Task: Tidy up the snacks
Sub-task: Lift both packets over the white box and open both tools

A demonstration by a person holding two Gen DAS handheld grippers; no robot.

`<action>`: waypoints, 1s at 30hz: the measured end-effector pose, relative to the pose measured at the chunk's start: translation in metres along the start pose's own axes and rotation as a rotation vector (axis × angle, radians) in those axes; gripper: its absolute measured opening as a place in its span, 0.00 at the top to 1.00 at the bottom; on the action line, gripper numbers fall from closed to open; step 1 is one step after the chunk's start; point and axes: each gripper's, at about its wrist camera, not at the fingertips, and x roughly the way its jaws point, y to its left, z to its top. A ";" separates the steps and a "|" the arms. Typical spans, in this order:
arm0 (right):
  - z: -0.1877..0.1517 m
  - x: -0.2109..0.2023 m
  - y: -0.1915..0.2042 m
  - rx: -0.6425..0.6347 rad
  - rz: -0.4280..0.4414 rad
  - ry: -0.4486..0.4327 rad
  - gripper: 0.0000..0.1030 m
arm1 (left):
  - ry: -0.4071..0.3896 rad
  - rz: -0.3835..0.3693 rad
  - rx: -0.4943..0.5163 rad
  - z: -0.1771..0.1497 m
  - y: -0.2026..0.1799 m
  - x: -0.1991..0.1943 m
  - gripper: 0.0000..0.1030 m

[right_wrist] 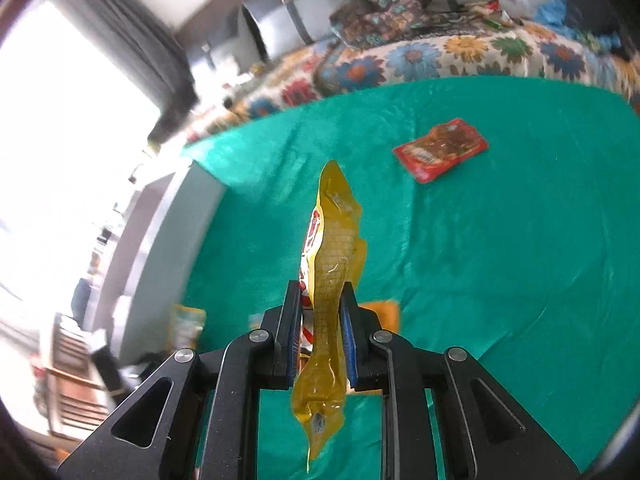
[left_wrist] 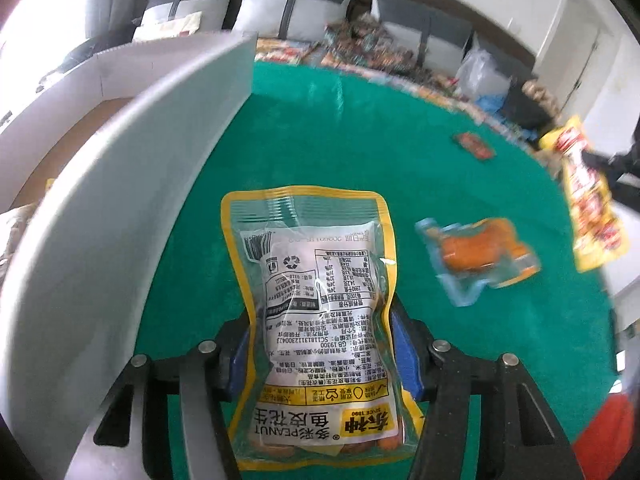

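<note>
Left gripper [left_wrist: 322, 356] is clamped on the peanut bag [left_wrist: 316, 320], blue pads pressing both long edges near the bag's lower half. The bag is held back side up, nutrition label facing the camera and yellow border all round, above the green cloth [left_wrist: 320, 152]. It sits just right of the box wall [left_wrist: 132, 200], the white cardboard flap curving along the cloth's left edge; whether bag and cloth touch cannot be told.

Right gripper [right_wrist: 320, 332] is closed tight on the yellow pack [right_wrist: 332, 264], gripped edge-on and upright, its thin sealed edge facing the camera and its tail hanging below the pads. In the left wrist view the same pack [left_wrist: 592, 200] shows at the far right of the cloth, lifted, well apart from the peanut bag.

Loose on the cloth:
- Orange pack [left_wrist: 478, 250], clear wrapper with a blue edge, lying flat right of the peanut bag, between it and the yellow pack.
- Red pack [right_wrist: 440, 148], flat, towards the far side of the cloth, well apart from both grippers.

Beyond the cloth's far edge is a floral blanket [right_wrist: 460, 56] with grey cushions [left_wrist: 296, 4] behind it. Both views carry some motion blur.
</note>
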 end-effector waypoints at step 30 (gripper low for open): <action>-0.075 0.138 0.253 -0.358 0.014 -0.055 0.39 | -0.261 0.258 -0.220 -0.007 0.153 -0.176 0.14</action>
